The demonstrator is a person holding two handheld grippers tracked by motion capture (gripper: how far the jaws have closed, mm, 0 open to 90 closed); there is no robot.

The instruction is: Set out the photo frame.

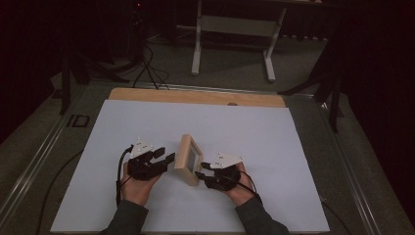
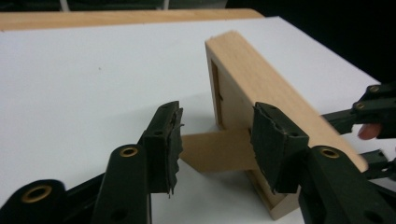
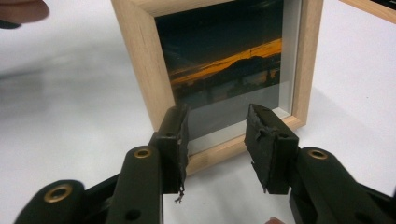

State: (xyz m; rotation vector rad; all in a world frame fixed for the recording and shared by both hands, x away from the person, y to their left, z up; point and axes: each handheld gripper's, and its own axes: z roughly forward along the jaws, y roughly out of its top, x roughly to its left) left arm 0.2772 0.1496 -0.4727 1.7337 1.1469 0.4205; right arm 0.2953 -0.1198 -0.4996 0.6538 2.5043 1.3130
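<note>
Standing upright on the white table (image 1: 274,147), the wooden photo frame (image 1: 188,159) sat between both grippers; left gripper (image 2: 217,135) and right gripper (image 3: 217,135) gaped apart, gripping nothing; the left gripper view revealed its back prop (image 2: 217,150), the right gripper view a sunset photo (image 3: 224,60).

A light, pale-wood square picture frame (image 1: 188,159) stands on a plain white rectangular sheet (image 1: 147,127). Its photograph (image 3: 224,60) is mostly black and deep blue-grey, crossed by a streaky orange band of sunset rising toward 2 o'clock, with a whitish mat strip at 3 o'clock. The frame's back and its fold-out stand (image 2: 217,149) are the same tan wood. Beyond the sheet at 12 o'clock runs a honey-coloured wooden table edge (image 1: 195,96). The left gripper (image 1: 164,156) and right gripper (image 1: 203,169) are matt black with brass-coloured rivets and grey, white-speckled top plates.
</note>
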